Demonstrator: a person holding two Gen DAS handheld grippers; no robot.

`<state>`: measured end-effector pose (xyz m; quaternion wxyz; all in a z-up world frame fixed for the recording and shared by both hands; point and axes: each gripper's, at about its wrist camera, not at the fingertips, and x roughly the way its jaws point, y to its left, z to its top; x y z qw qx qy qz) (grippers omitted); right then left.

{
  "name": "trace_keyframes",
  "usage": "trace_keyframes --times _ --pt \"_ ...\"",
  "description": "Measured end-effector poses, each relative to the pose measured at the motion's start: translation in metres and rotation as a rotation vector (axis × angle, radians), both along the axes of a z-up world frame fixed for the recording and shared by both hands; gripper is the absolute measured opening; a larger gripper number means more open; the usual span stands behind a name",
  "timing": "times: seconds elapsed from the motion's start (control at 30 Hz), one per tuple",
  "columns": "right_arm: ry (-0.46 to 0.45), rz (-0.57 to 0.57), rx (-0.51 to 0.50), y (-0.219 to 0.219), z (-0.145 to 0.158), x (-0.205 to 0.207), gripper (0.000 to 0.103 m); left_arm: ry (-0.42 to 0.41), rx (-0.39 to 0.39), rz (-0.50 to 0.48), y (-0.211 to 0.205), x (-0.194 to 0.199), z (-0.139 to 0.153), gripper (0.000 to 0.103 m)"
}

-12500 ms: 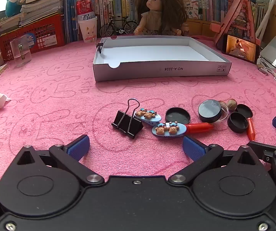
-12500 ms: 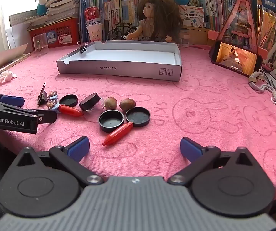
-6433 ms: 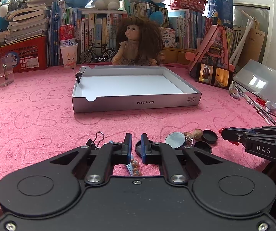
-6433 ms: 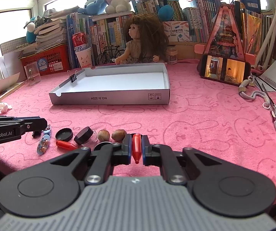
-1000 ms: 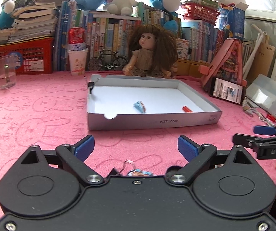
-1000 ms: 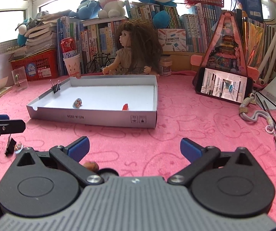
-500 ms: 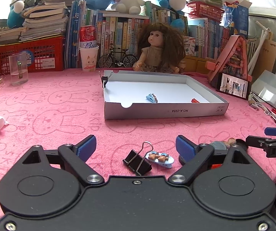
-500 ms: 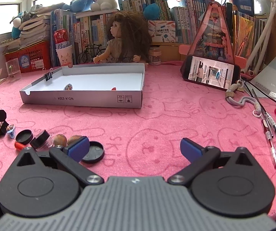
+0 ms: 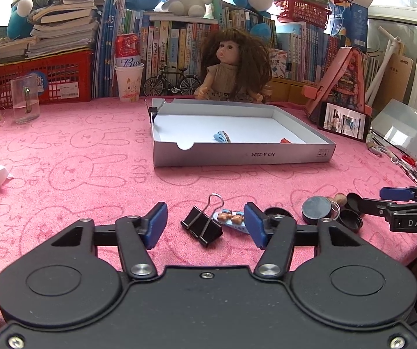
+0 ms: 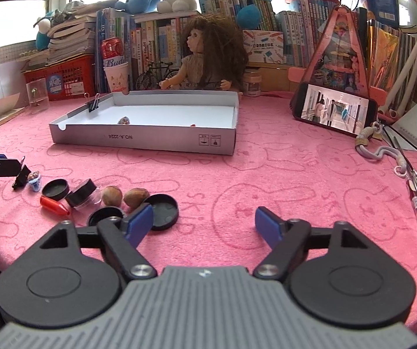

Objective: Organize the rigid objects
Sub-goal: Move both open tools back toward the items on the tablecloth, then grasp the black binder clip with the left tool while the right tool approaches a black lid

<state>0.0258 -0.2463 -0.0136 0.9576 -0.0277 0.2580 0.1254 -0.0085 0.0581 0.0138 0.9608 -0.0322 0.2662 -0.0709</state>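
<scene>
Looking along the left wrist view: left gripper [image 9: 205, 225] low over the pink cloth [image 9: 92, 180], blue pads parted, jaws just been closing in. Between the pads, not pressed by either: a black binder clip [image 9: 202, 229] lying on the cloth and a blue hair clip with small bears [image 9: 231, 220] just beside it, close to the right pad. Nothing gripped. Farther back, the shallow white box [image 9: 237, 157] holds a second blue hair clip [image 9: 222, 137] near its middle and a red crayon-like piece [image 9: 285, 140] toward its right; another binder clip [image 9: 153, 112] is clamped on the box's left rear wall. Right of the gripper, a lidded round jar [image 9: 317, 206] and loose black lids. The right gripper's fingers enter from the right edge near them.

Right wrist view: right gripper [image 10: 204, 222] also low over the cloth, pads well apart, jaws just been closing; only bare cloth between them. Its left pad overlaps a black lid [image 10: 163, 206] in the picture; contact cannot be told. Left of that lie two brown nuts [image 10: 124, 196], a small jar on its side [image 10: 84, 195], another lid [image 10: 55, 189] and a red crayon [image 10: 54, 206]. The doll [image 10: 205, 58] sits behind the box.
</scene>
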Motion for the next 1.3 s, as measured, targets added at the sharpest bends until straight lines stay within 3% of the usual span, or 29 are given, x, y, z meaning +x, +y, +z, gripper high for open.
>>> trace_keyframes --times 0.3,0.6,0.67,0.83,1.0,1.3 --pt "0.009 0.041 -0.001 0.0064 -0.0008 -0.0034 0.073 0.027 -0.002 -0.002 -0.0023 0.0008 -0.0043 0.053" --pt "0.009 0.042 0.018 0.0080 -0.0004 -0.0030 0.060 0.036 -0.002 0.001 -0.0029 0.0027 -0.0065 0.034" --pt "0.008 0.044 0.020 0.0084 -0.0004 -0.0031 0.057 0.039 -0.001 0.004 -0.0029 0.0033 -0.0067 0.021" --pt "0.003 0.028 0.025 0.0088 0.0001 -0.0025 0.033 0.032 -0.006 0.007 -0.0028 0.0041 -0.0050 0.014" --pt "0.006 0.014 0.038 0.0059 0.0006 -0.0013 0.028 0.025 -0.005 0.009 -0.0029 0.0047 -0.0034 0.013" --pt "-0.002 0.001 0.051 0.0052 0.0012 -0.0026 0.027 0.012 -0.011 0.025 -0.0014 0.0053 -0.0002 0.013"
